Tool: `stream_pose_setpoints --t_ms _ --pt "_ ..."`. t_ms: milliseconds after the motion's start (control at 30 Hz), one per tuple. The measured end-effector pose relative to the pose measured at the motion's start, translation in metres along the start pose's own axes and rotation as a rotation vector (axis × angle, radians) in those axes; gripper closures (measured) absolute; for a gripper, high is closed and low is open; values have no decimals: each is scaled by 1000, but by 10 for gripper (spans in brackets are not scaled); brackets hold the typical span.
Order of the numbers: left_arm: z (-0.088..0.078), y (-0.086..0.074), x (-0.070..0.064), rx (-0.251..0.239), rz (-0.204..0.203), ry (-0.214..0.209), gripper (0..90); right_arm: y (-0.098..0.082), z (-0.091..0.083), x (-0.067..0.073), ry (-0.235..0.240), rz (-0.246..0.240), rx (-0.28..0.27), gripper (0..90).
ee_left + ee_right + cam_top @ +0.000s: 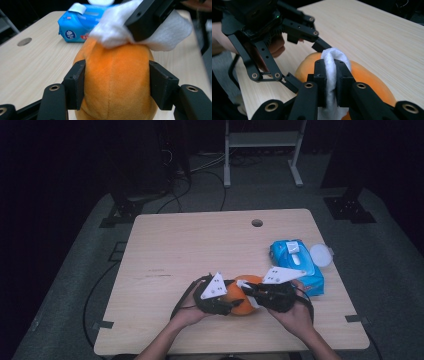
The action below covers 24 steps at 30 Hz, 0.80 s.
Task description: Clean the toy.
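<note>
left tongs point(113, 85): clamped on both sides of orange plush toy point(115, 82) | right tongs point(329, 82): pinching white wipe point(332, 67), pressed on toy's top | toy: near edge of surface point(200, 245) | beyond: blue wipes pack point(295, 262)

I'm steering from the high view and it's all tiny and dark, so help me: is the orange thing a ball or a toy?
Observer: The left gripper view shows an orange plush toy with fuzzy fabric and a seam down its middle.
Operator: Is it really grabbed?
Observer: Yes. The left gripper has its jaws pressed on both flanks of the plush.
Operator: What's that white bit?
Observer: A folded white wipe, pinched between the shut jaws of the right gripper and resting on top of the plush.
Operator: And the blue packet?
Observer: A blue wipe pack with its white flap lifted open.
</note>
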<state>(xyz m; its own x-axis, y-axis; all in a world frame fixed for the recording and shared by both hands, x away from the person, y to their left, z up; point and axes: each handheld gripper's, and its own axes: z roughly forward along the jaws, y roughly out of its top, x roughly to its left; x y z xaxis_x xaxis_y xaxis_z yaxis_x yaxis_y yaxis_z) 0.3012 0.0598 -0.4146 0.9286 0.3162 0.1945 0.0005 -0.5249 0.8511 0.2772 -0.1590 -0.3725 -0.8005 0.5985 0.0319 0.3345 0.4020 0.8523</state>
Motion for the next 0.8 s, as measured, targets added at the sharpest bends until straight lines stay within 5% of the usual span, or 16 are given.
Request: stream_pose_setpoints --t_ms 133,367,467,633,800 --pt "-3 -9 5 20 -4 -32 356 -7 4 -10 -7 26 14 805" --pt "-7 -23 15 20 -72 -76 310 -28 -3 -47 -77 134 49 806" --pt "-4 -22 14 23 -78 -84 287 -26 -3 -44 -63 149 38 806" --pt "-5 -24 15 31 -77 -98 276 -16 4 -27 -38 89 30 806" --pt "-6 -27 18 32 -85 -109 277 -24 2 -45 -59 144 29 806"
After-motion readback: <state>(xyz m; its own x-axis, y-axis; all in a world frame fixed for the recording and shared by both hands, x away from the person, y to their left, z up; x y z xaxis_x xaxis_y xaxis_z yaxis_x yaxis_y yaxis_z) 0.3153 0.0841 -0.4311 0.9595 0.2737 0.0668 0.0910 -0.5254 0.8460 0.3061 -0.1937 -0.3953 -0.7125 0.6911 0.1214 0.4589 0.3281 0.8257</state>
